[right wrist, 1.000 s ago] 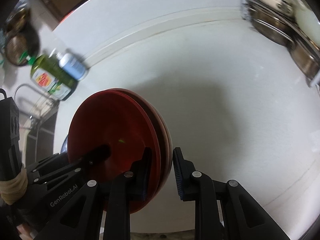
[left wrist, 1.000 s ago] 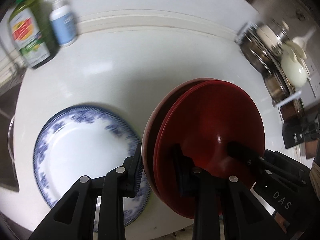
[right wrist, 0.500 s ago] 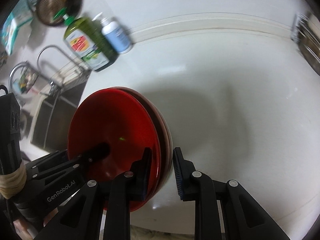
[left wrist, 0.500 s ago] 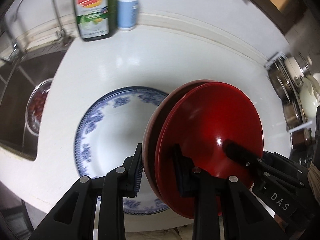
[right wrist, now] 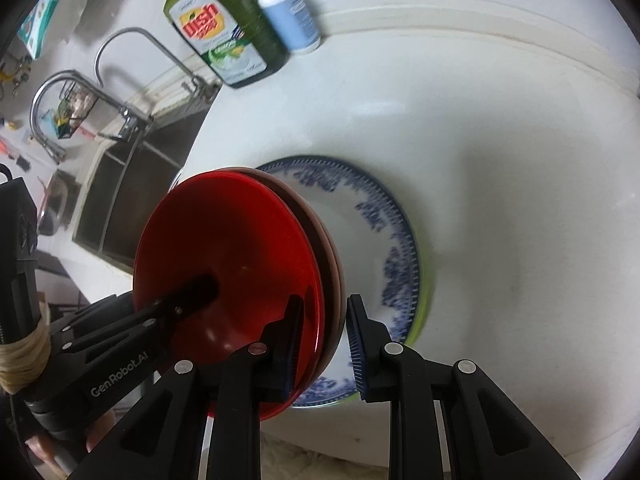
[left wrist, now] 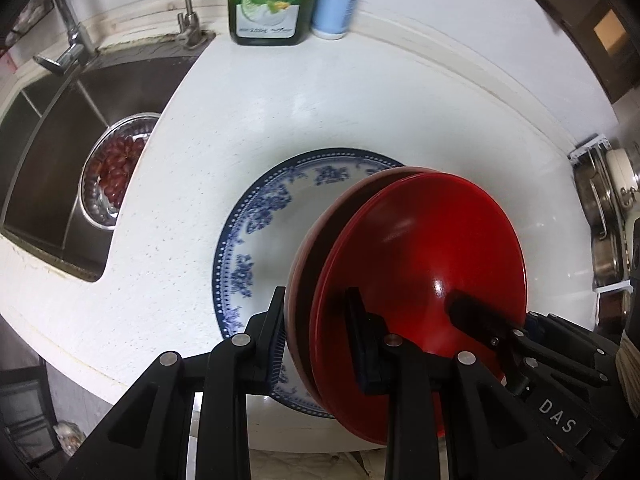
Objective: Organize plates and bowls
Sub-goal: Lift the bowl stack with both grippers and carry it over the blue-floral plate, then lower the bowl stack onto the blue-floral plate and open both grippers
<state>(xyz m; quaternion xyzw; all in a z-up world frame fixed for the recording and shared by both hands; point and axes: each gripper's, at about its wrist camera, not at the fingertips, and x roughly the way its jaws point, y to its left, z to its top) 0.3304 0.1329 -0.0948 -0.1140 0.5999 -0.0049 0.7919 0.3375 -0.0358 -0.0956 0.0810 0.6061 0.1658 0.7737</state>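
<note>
Overhead, both grippers point steeply down at a white bench point(left wrist: 280, 92). Left gripper point(left wrist: 316, 336): fingers narrowly parted, clamped on the rim of a stack of red bowls point(left wrist: 424, 256); one finger point(left wrist: 276, 340) sits outside the pale outer bowl, the other inside the glossy red one. Right gripper point(right wrist: 322, 344): fingers likewise nearly closed, pinching the opposite rim of the same stack point(right wrist: 224, 256). In each wrist view the other gripper's finger reaches into the bowl's red interior.

Stack held tilted, almost on edge in both views, above a blue-and-white floral plate point(left wrist: 272, 232) lying flat on the bench. In the left wrist view the bowls cover the plate from about 2 to 5 o'clock; in the right wrist view they cover it from about 7 to 11 o'clock point(right wrist: 392, 248). Whether the stack touches the plate cannot be told.

Left wrist view, 12 o'clock: green dish soap bottle point(left wrist: 268, 0) and a pale blue pump bottle point(left wrist: 336, 4), side by side at the bench's back edge. At 9 to 10 o'clock, a steel sink point(left wrist: 52, 128) with a metal colander of red fruit point(left wrist: 116, 168). Tap point(left wrist: 72, 44) at 11 o'clock. At 3 o'clock, a rack of metal pots point(left wrist: 604, 232).
</note>
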